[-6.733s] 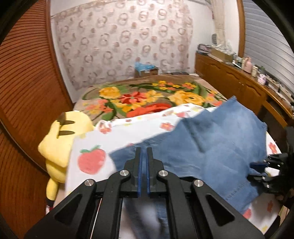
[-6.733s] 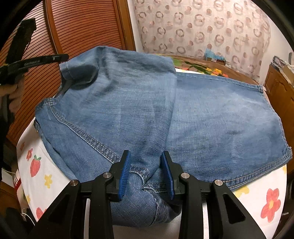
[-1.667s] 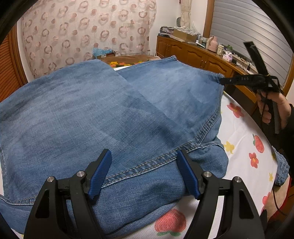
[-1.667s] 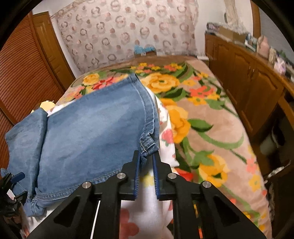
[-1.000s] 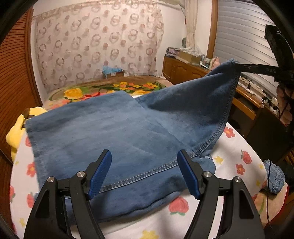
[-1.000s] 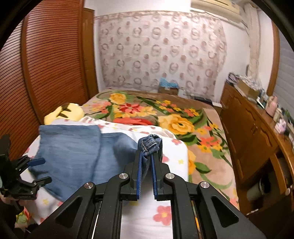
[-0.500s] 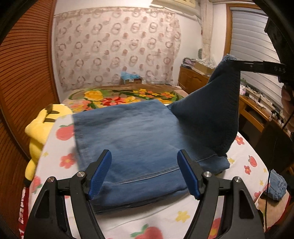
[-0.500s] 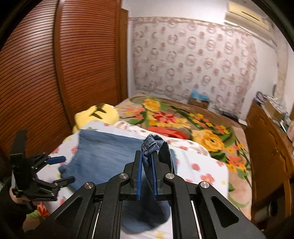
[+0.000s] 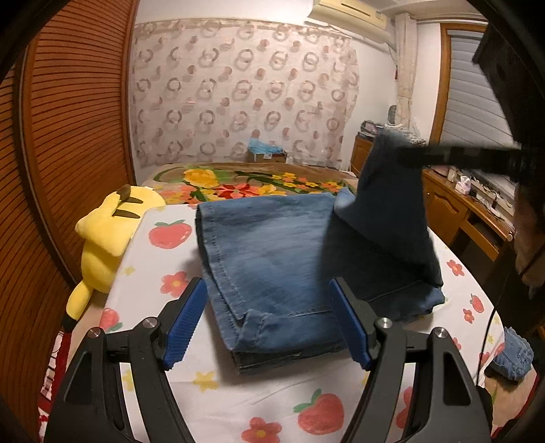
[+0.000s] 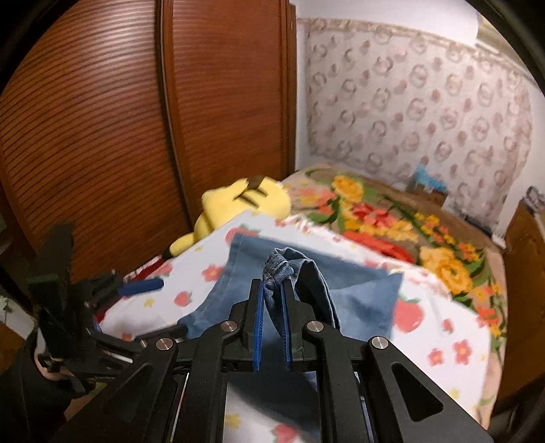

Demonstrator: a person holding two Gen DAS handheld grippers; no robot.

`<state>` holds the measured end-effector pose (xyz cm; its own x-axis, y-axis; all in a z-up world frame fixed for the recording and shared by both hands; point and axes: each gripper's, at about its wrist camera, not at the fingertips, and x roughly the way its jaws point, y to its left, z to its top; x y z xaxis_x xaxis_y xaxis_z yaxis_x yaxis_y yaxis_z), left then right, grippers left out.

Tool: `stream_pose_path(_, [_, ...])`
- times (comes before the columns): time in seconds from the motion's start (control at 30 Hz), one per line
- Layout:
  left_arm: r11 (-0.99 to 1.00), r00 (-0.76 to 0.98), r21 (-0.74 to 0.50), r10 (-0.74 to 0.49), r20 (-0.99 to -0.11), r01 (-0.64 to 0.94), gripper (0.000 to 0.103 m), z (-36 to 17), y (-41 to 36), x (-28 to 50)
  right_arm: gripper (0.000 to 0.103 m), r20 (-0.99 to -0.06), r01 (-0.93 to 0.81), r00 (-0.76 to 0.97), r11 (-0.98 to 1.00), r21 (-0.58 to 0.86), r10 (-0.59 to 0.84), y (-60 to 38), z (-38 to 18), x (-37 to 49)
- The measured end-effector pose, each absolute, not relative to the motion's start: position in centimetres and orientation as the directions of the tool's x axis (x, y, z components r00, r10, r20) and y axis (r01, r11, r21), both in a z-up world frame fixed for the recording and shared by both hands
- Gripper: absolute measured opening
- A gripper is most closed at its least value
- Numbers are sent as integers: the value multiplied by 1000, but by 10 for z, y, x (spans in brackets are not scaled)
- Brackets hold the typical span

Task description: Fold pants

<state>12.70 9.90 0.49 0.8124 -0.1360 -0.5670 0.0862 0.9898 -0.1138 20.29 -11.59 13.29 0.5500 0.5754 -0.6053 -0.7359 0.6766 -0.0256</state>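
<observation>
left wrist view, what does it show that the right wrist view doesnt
Only the left wrist view shows the white air conditioner, the wooden sideboard and the layered front edge of the folded blue denim pants.

Only the right wrist view shows the right gripper pinching the pants' hem and the whole slatted wooden doors.

Both show the pants, the yellow plush toy, the strawberry-print sheet and the open left gripper.

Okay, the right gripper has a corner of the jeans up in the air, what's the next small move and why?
Probably carry the right gripper leftward across the jeans and lower the corner toward their left edge. It is shut on the denim, the right part is raised while the rest lies flat on the sheet, and the left gripper hangs open, holding nothing.
</observation>
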Motion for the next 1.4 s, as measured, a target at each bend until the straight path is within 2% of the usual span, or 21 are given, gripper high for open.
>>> stream_pose_path(0.17, [991,805,-109,-126,-579,77,75,-1,101,125,10,-664,-737,487,675,37,568,-126,108,219])
stream_pose_path(0.23, [991,802,-103,-125,-584,80,75,-3,98,127,20,-671,-732,488,681,35,558,-135,105,224])
stream_pose_path(0.4, [991,799,-95,-133,-586,95,75,-2,87,133,32,-660,-729,514,684,0,548,-159,108,223])
stream_pose_path(0.57, [990,785,-81,-141,-603,115,75,-7,75,145,34,-660,-696,555,717,-35,506,-173,97,205])
stream_pose_path(0.8, [988,744,-68,-147,-652,136,74,-31,67,166,35,-718,-627,545,779,-5,434,-189,60,232])
stream_pose_path(0.87, [987,734,-65,-151,-662,144,64,-37,66,170,35,-726,-624,528,781,20,440,-185,55,242])
stream_pose_path(1.17, [986,726,-80,-161,-668,145,43,-44,75,179,36,-766,-614,469,786,74,439,-175,36,259])
stream_pose_path(1.33, [982,733,-78,-183,-656,175,33,-43,71,175,36,-767,-603,426,783,153,479,-182,30,272])
stream_pose_path(1.4, [980,726,-70,-184,-662,185,33,-45,69,176,36,-769,-607,409,776,173,491,-180,28,273])
